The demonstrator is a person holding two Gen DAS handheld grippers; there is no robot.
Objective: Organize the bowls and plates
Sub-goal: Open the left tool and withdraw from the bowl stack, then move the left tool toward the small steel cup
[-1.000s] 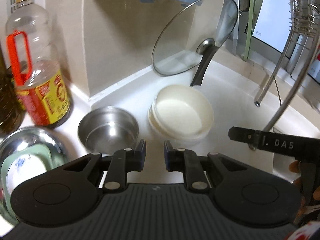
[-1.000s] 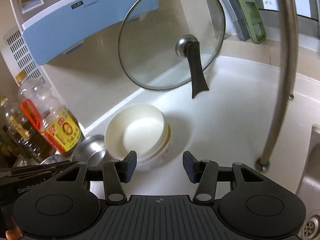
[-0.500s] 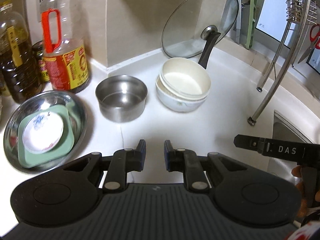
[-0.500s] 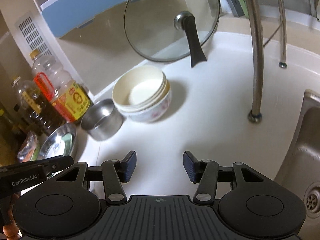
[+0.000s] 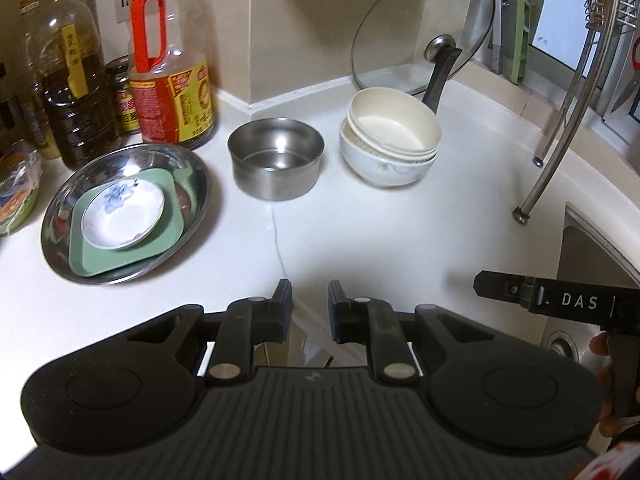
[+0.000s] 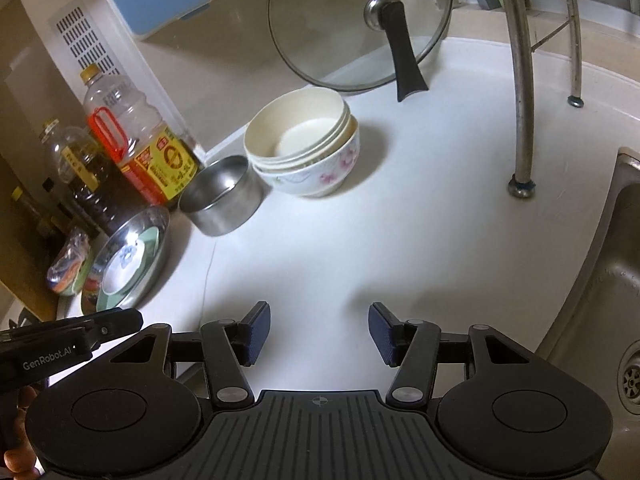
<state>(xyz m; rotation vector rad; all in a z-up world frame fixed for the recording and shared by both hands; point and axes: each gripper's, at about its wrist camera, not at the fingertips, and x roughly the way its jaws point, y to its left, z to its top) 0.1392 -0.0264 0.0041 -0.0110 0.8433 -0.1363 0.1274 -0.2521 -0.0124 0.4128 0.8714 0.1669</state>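
A stack of cream bowls nested in a floral bowl (image 5: pixel 390 140) (image 6: pixel 306 148) stands on the white counter. A steel bowl (image 5: pixel 276 158) (image 6: pixel 220 194) sits to its left. Further left, a steel plate (image 5: pixel 192 168) (image 6: pixel 158 226) holds a green square plate (image 5: pixel 92 256) with a small white dish (image 5: pixel 122 214) on top. My left gripper (image 5: pixel 309 306) is near the counter's front edge, empty, with a narrow gap between its jaws. My right gripper (image 6: pixel 318 330) is open and empty, well back from the bowls.
A glass lid (image 5: pixel 420 28) (image 6: pixel 360 24) leans on the back wall. Oil bottles (image 5: pixel 172 64) (image 6: pixel 136 144) stand at the left. Rack legs (image 5: pixel 560 120) (image 6: pixel 520 80) stand on the right beside the sink (image 6: pixel 616 280).
Both grippers have pulled back and up from the bowl stack, so the steel bowl, plate stack and more counter have come into view. Nothing on the counter has moved.
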